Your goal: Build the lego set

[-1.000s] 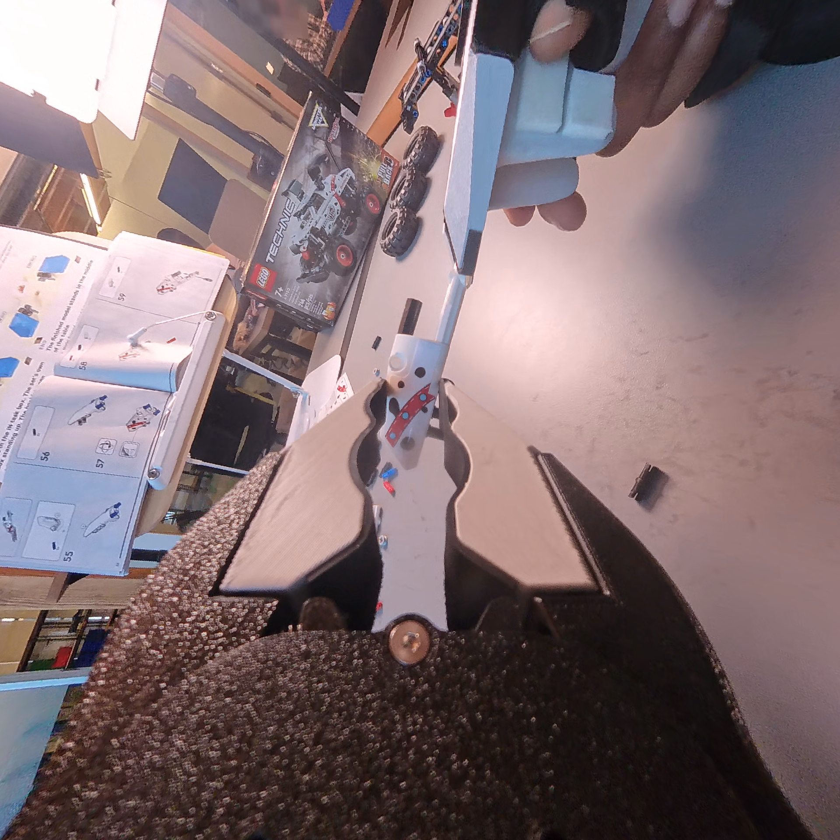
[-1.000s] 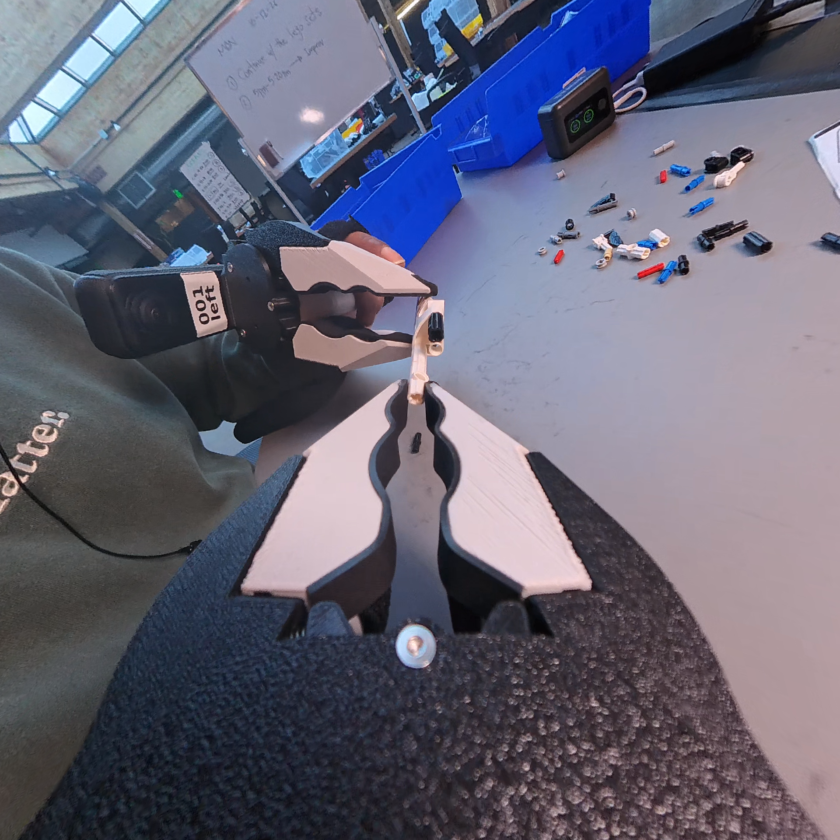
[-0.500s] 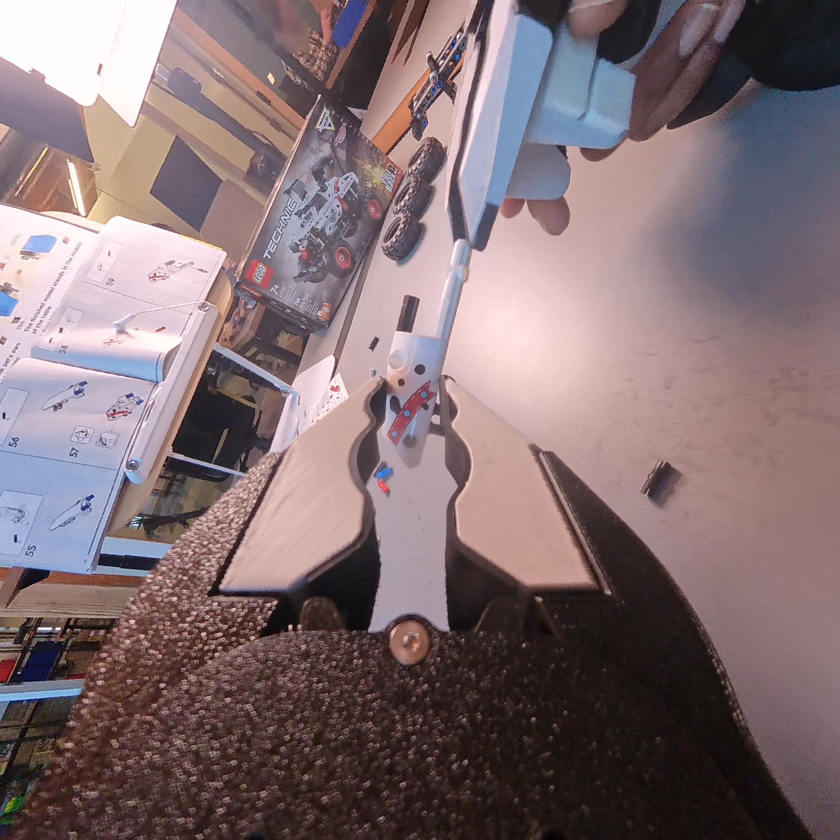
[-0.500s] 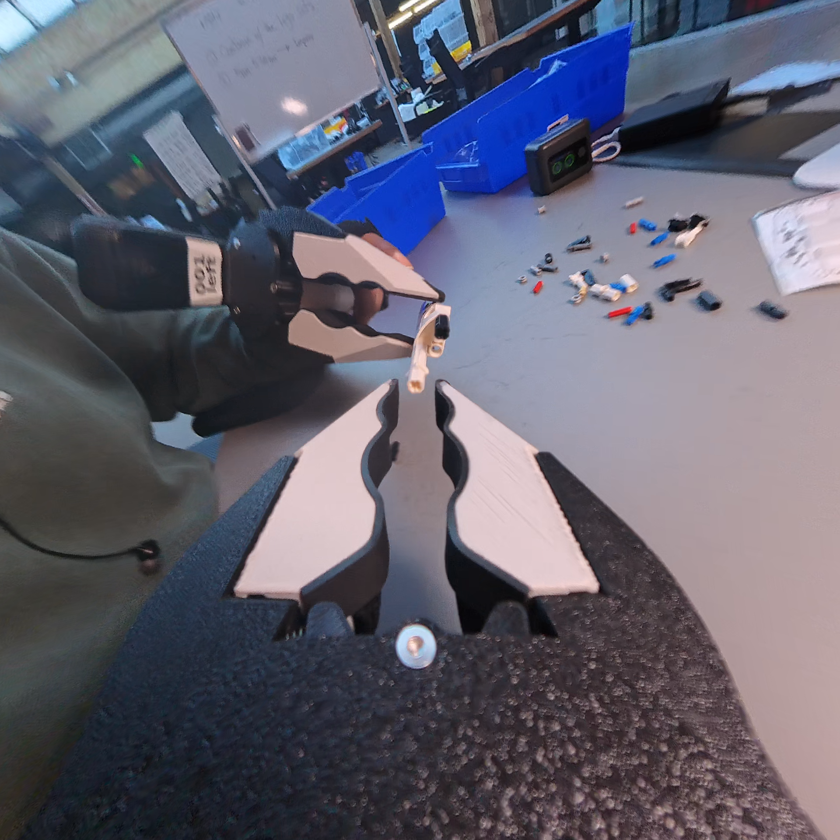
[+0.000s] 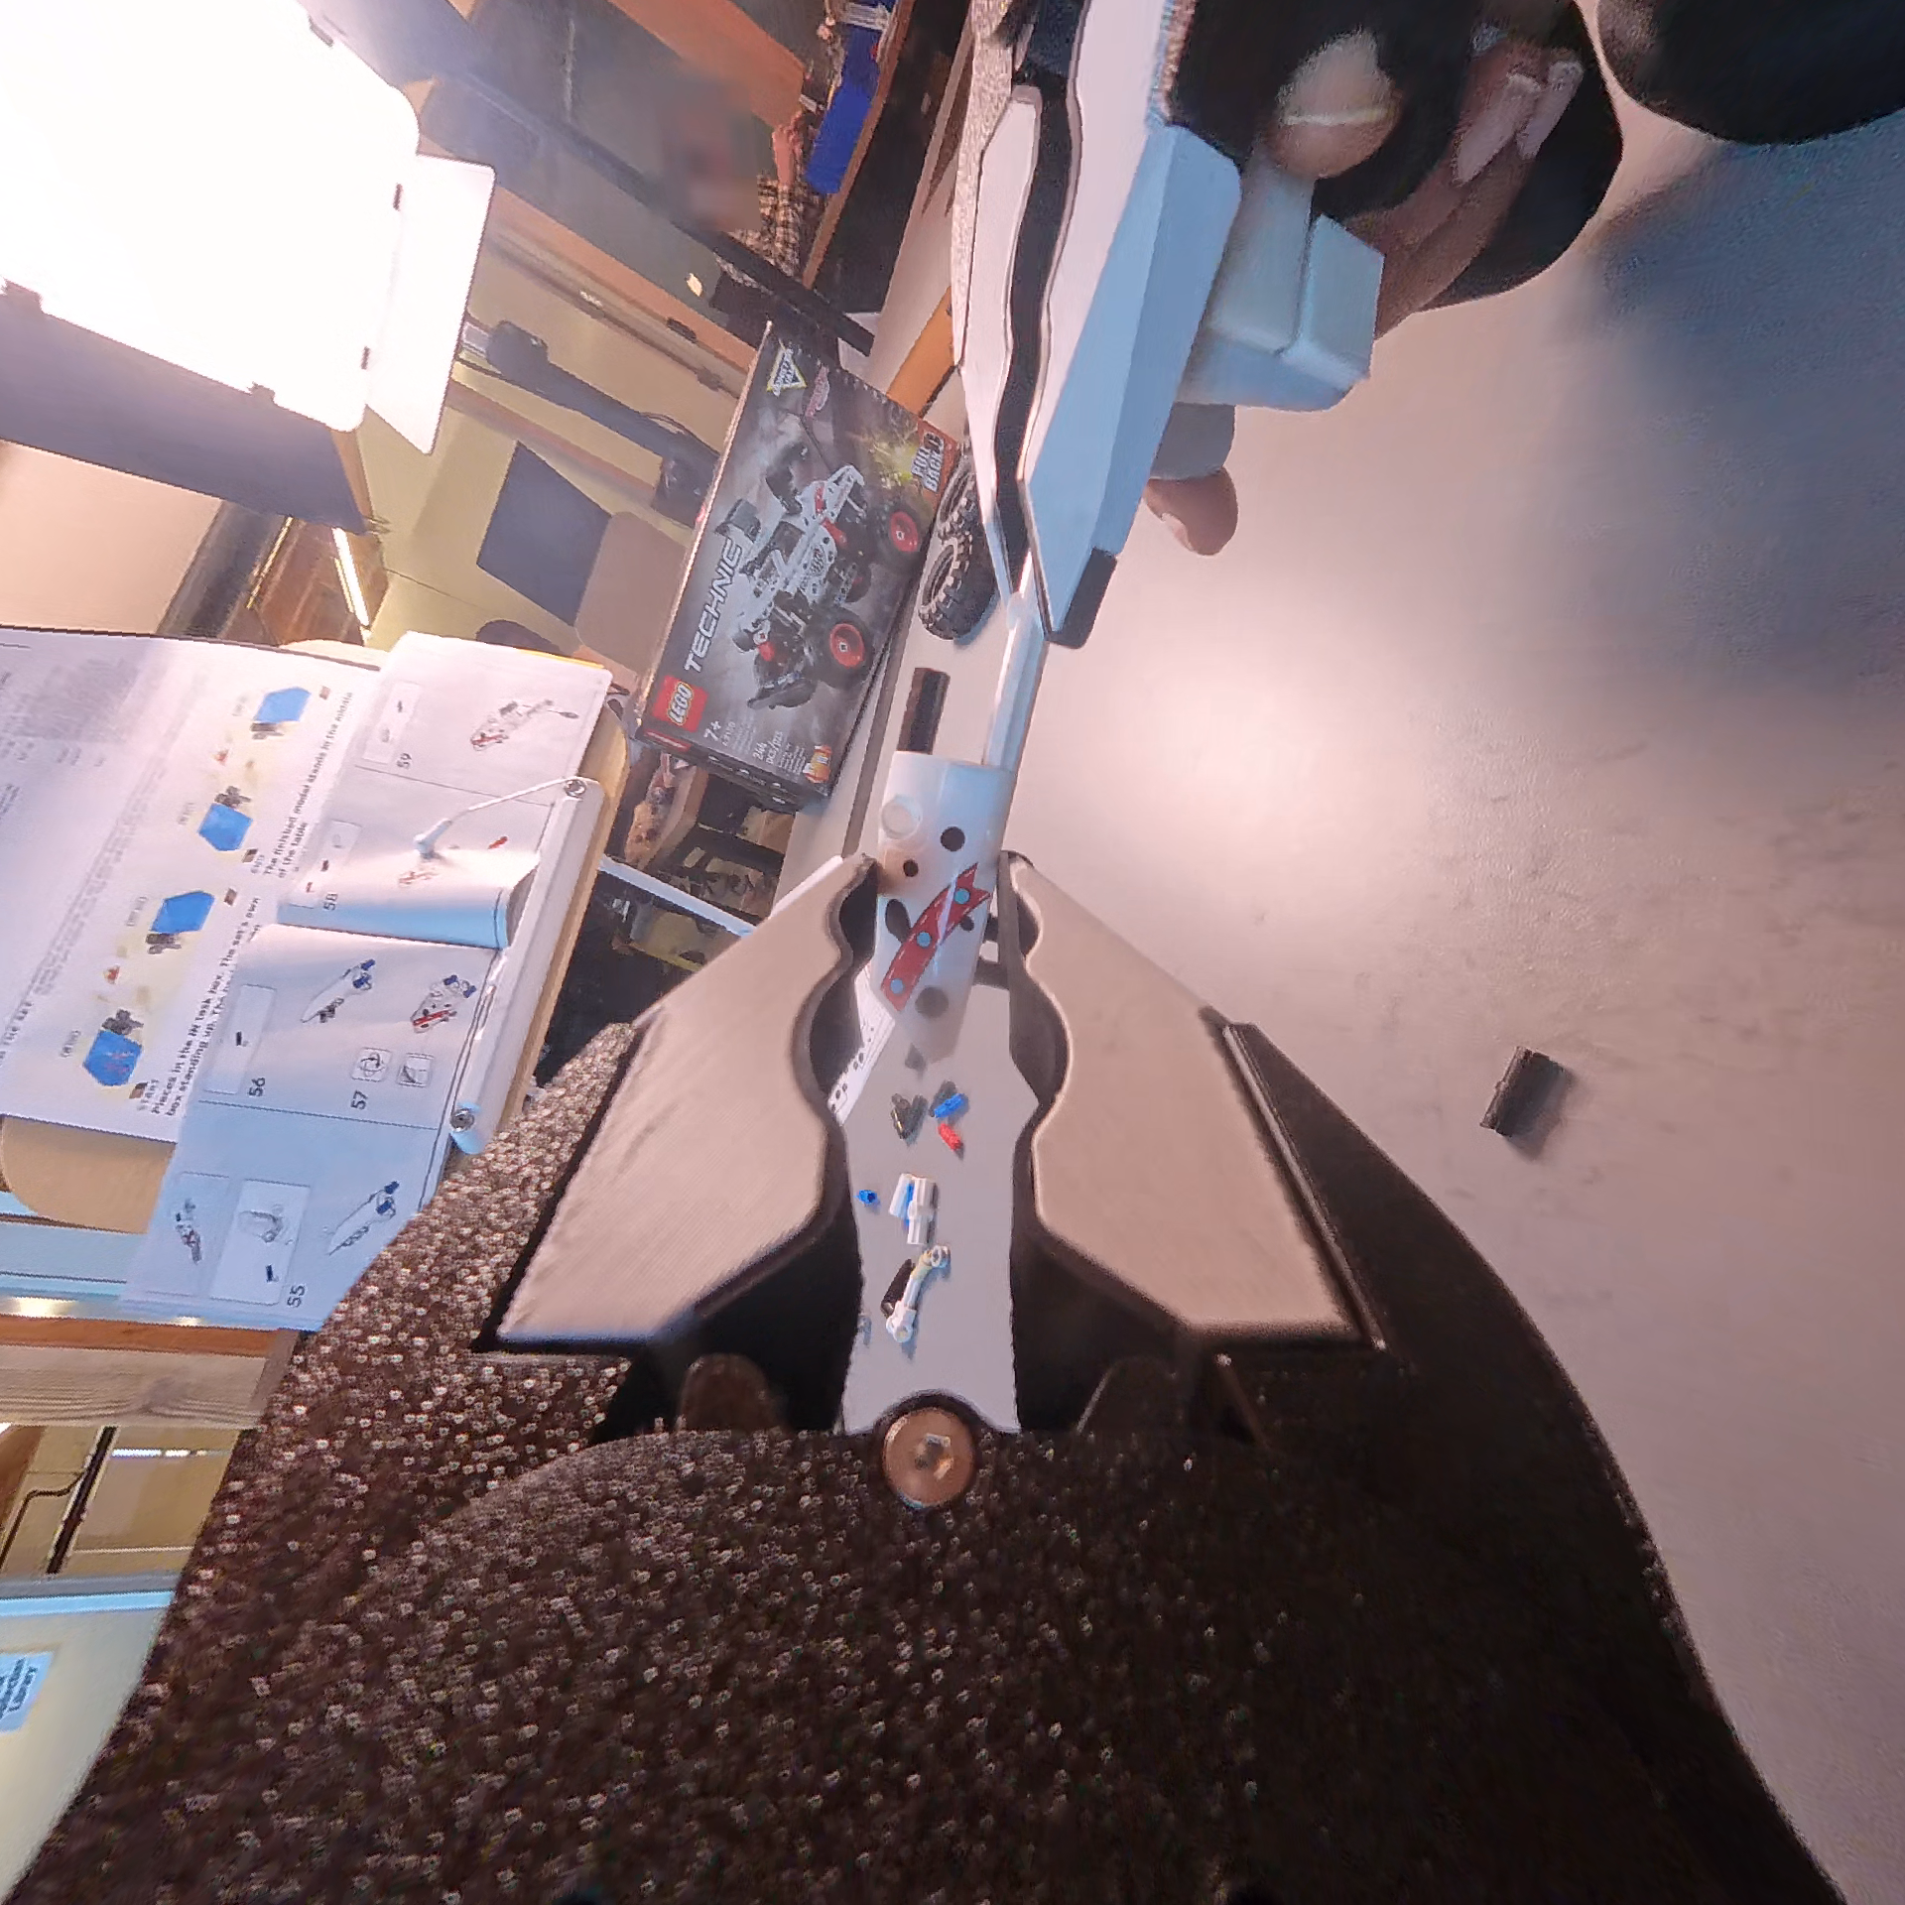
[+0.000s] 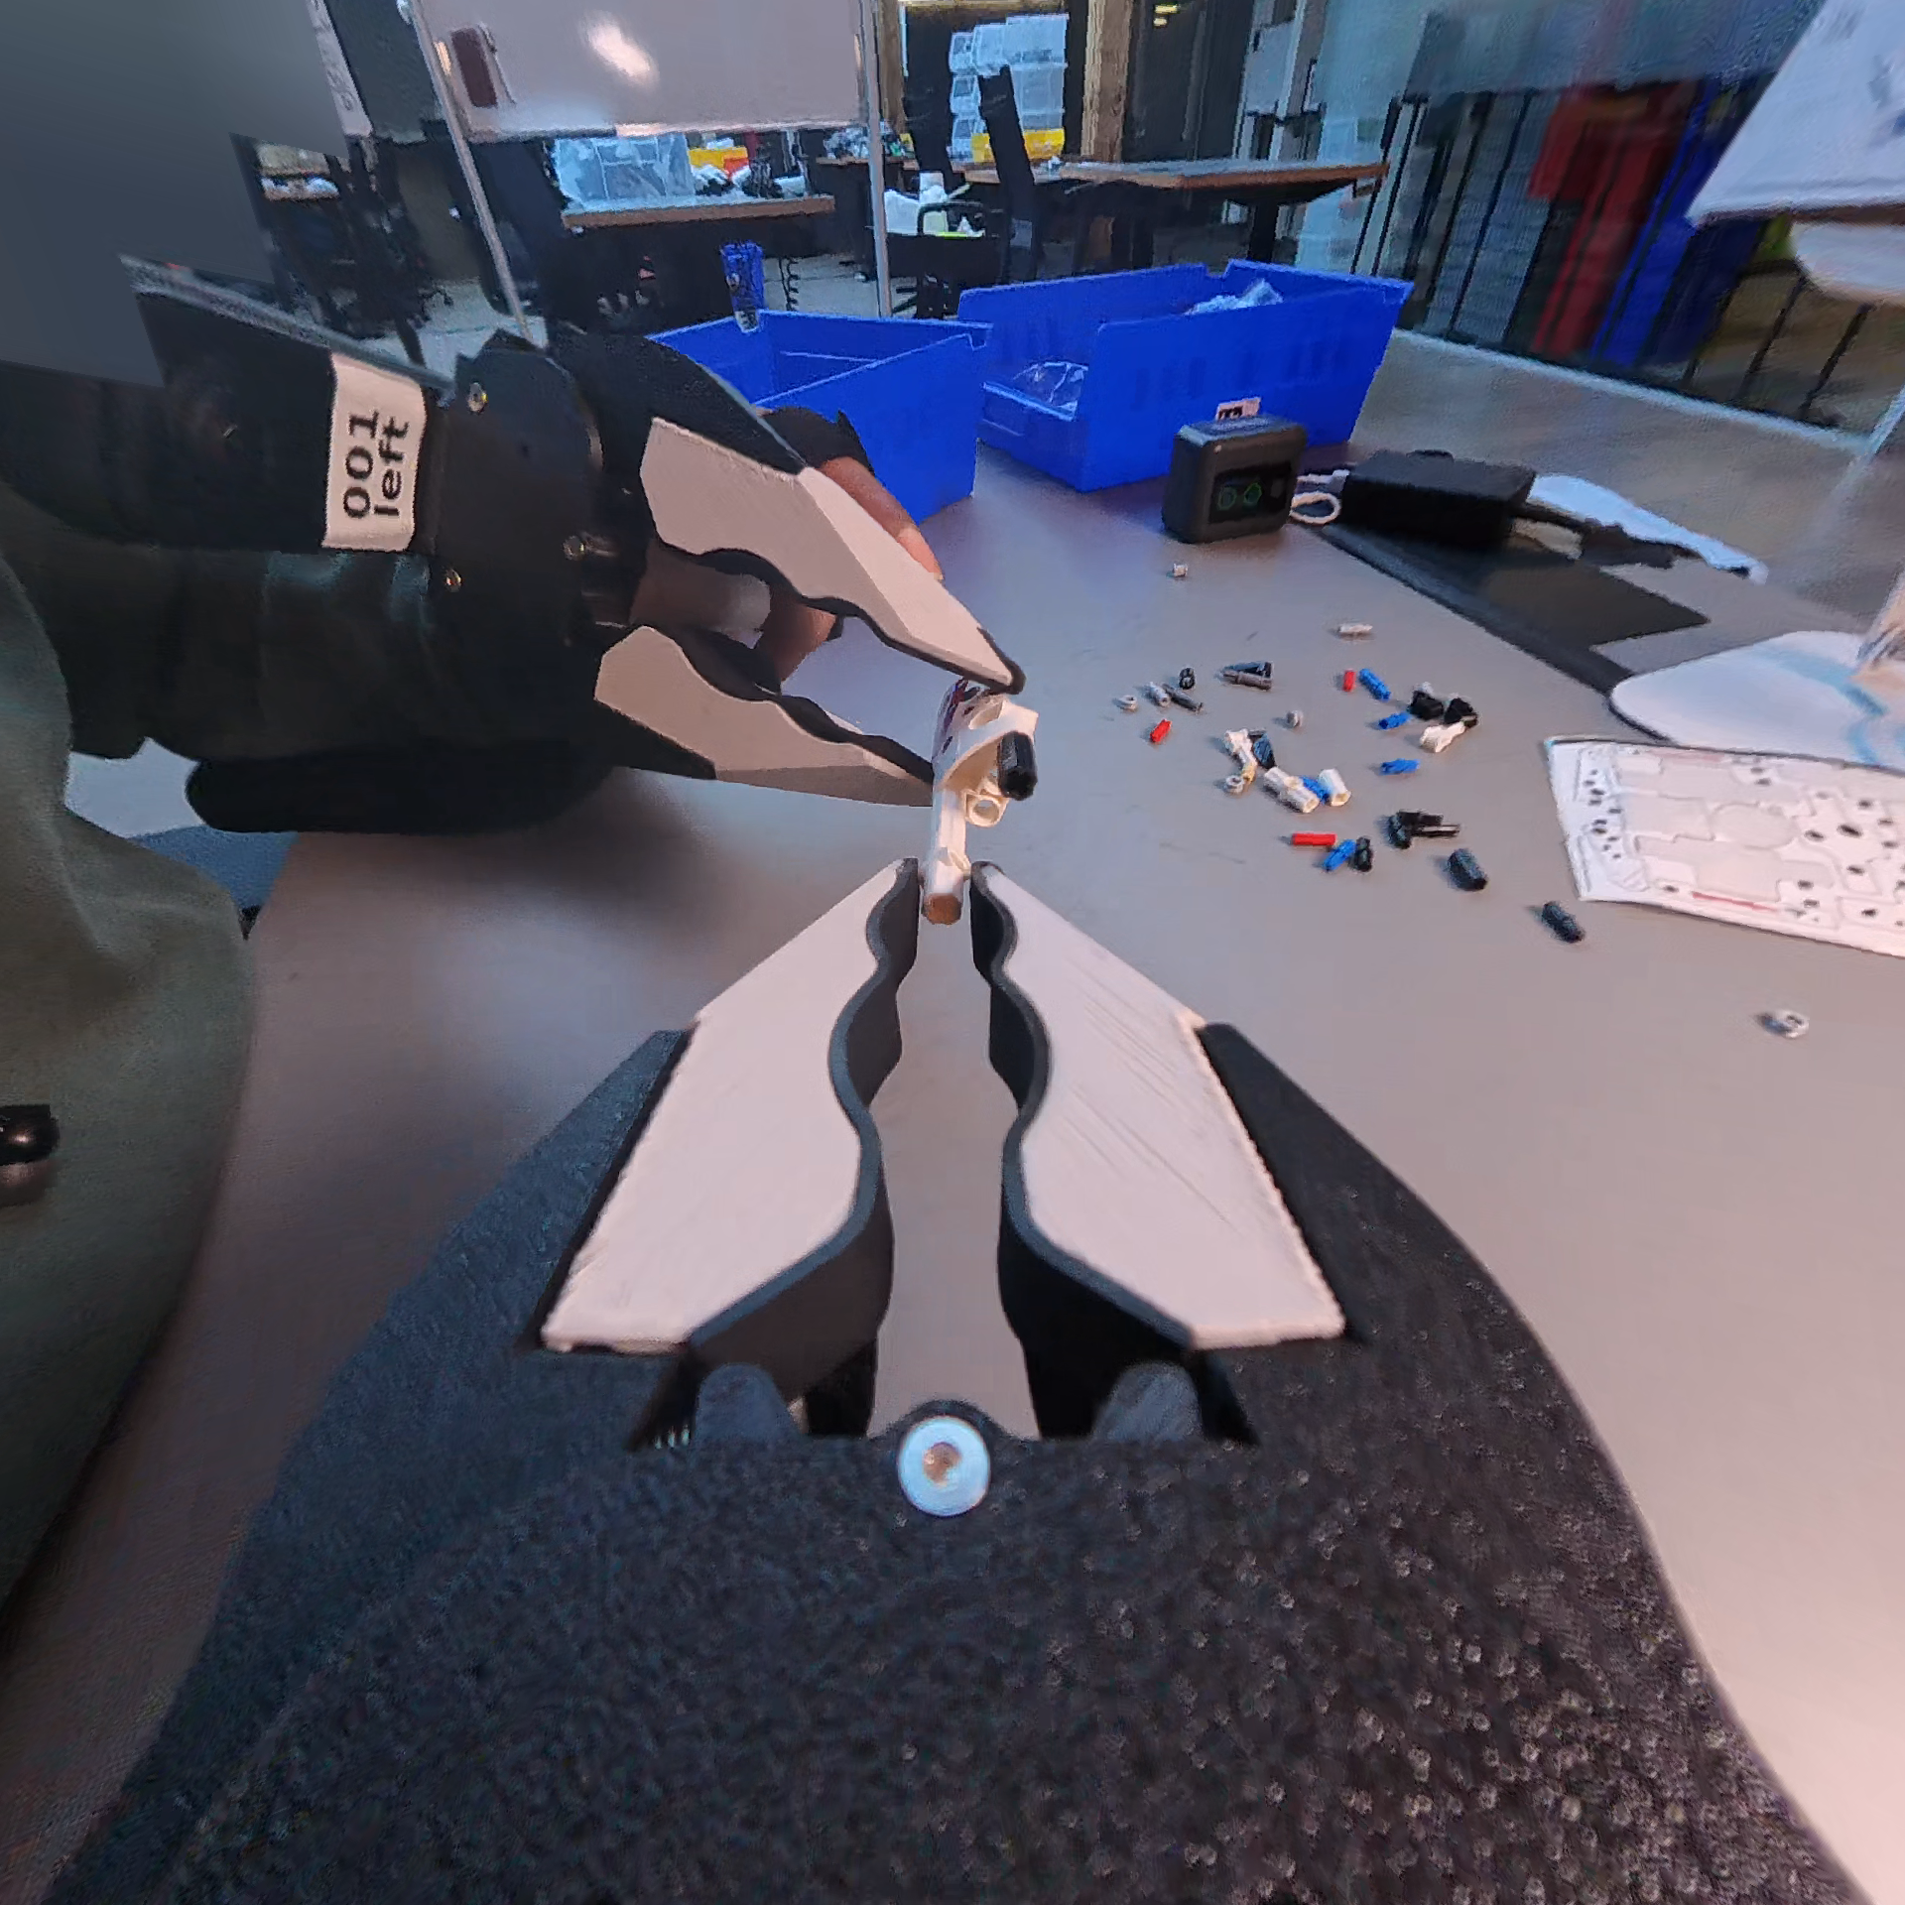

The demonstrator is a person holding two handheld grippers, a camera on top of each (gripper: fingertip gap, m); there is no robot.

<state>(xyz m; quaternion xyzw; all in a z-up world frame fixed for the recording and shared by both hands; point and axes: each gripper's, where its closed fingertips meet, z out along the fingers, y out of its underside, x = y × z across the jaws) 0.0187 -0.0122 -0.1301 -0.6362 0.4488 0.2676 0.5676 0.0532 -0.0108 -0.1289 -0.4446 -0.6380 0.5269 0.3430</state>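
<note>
The left gripper is pinched on a small white curved panel piece with red sticker and black spots, holding it clear of the grey tabletop. A black pin projects from one side of this panel. A thin white axle-like stem extends from the panel toward the right gripper, whose fingertips are nearly pressed together around the stem's free end. Whether the pads actually clamp the stem or merely flank it cannot be told with certainty; the gap appears filled by the stem.

Status of the build, as judged from the scene:

1. Done: the sub-assembly of panel, pin and stem is joined and is supported between both grippers.
2. Done: a dark chassis cannot be seen clearly; only black rubber tyres lie near the printed set box.
3. Open: the instruction booklet stands open on a holder, at a late page spread.
4. Left: a scatter of small loose pins and connectors in blue, red, black and white remains on the tabletop, beside a partly used sticker sheet.

The wheels appear unmounted, and the sub-assembly has not yet been fitted to any larger model. Considerable work therefore seems to remain.
</note>
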